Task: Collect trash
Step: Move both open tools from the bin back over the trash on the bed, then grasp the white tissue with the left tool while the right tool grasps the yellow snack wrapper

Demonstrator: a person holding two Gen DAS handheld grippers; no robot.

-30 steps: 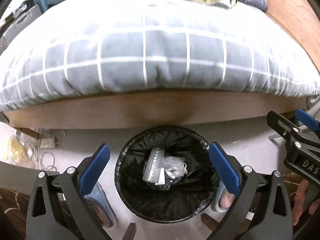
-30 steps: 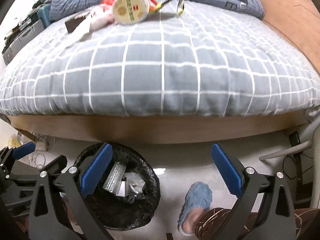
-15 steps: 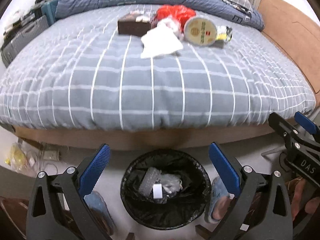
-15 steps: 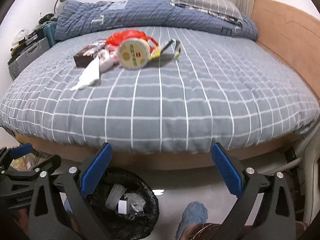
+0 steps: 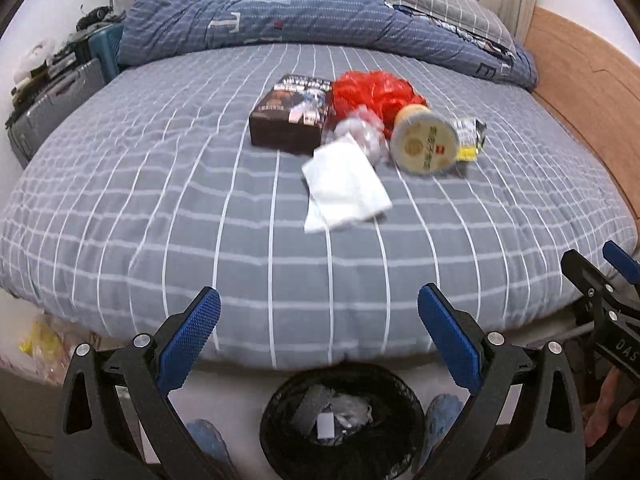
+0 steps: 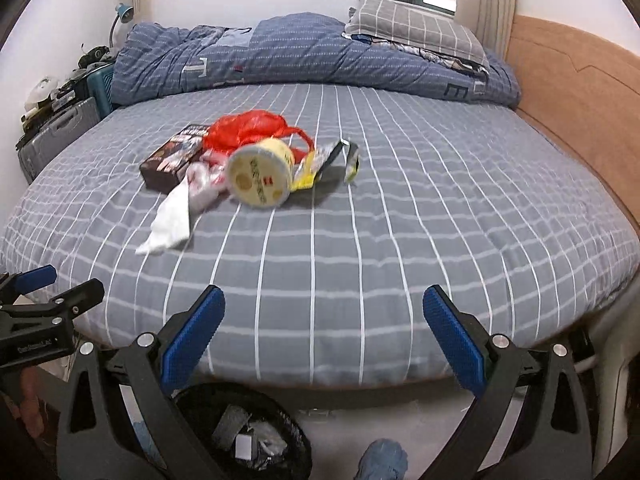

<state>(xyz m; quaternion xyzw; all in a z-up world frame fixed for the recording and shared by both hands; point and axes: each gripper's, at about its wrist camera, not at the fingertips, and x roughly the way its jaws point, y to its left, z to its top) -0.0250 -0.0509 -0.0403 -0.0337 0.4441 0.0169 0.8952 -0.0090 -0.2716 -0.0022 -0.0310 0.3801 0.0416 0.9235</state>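
Note:
Trash lies in a heap on the grey checked bed [image 5: 200, 208] [image 6: 440, 208]: a dark box [image 5: 290, 114] [image 6: 172, 158], a red plastic bag [image 5: 374, 90] [image 6: 248, 128], a round yellow cup [image 5: 424, 144] [image 6: 260, 178], white paper [image 5: 344, 184] [image 6: 170, 220], a crumpled clear wrapper [image 5: 362, 132] and a yellow wrapper [image 5: 468, 138] [image 6: 314, 164]. A black-lined bin [image 5: 342, 420] [image 6: 244, 436] with scraps inside stands on the floor at the bed's foot. My left gripper [image 5: 318, 334] and right gripper [image 6: 324, 332] are both open and empty, above the bin, short of the bed's edge.
A blue duvet [image 6: 304, 56] and a checked pillow [image 6: 412, 28] lie at the bed's far end. A wooden headboard [image 6: 580, 100] runs along the right. Suitcases [image 5: 52, 100] stand on the left. Blue slippers [image 5: 442, 412] [image 6: 384, 460] flank the bin.
Both grippers have risen and tilted up from the bin toward the bed top. The bin has dropped to the bottom of both views and the trash heap has come into full sight.

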